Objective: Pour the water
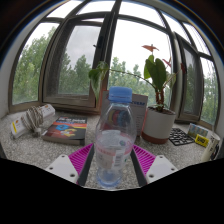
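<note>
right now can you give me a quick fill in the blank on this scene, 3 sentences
1. The water bottle stands between the two pads of the ____.
2. The bottle's cap is coloured ____.
3. The potted plant stands beside the bottle, in front of the ____.

Missing words: tongs; blue; window

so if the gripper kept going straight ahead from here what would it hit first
The water bottle. It already stands between the fingers of the gripper, so pushing straight on would probably press into the bottle first. Beyond it sits a potted plant near the window, though how far back is unclear.
</note>
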The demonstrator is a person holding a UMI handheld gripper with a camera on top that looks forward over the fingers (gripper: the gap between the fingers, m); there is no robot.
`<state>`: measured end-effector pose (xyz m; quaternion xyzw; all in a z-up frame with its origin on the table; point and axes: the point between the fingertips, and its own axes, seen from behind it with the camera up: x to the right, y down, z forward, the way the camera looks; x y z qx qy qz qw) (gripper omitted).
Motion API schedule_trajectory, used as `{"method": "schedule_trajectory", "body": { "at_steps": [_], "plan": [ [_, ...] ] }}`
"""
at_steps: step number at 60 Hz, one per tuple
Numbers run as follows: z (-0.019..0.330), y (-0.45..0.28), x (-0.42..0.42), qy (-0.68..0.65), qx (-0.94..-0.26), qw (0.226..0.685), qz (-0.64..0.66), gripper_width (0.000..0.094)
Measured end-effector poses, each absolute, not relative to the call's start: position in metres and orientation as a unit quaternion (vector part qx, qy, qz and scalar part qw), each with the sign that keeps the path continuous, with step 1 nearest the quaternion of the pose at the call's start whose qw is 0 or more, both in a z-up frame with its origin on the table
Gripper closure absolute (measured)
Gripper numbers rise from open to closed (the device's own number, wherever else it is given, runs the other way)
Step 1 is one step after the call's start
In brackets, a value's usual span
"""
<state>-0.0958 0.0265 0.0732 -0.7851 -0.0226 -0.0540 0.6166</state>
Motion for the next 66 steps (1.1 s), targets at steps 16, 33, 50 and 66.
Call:
{"method": "schedule_trajectory", "body": {
  "at_steps": [16,33,50,66],
  "plan": [
    [0.077,0.033,-0.102,-0.011,-0.771,0.636,-0.014,0.0577],
    [0.179,0.002,-0.107,0.015,-0.723,0.681,0.113,0.0646],
    [0.358,-0.059,-0.016,0.179,-0.551,0.649,0.493,0.0647],
    [0.368,-0.064,0.157,0.369,-0.289,0.455,0.757,0.0648]
  ]
}}
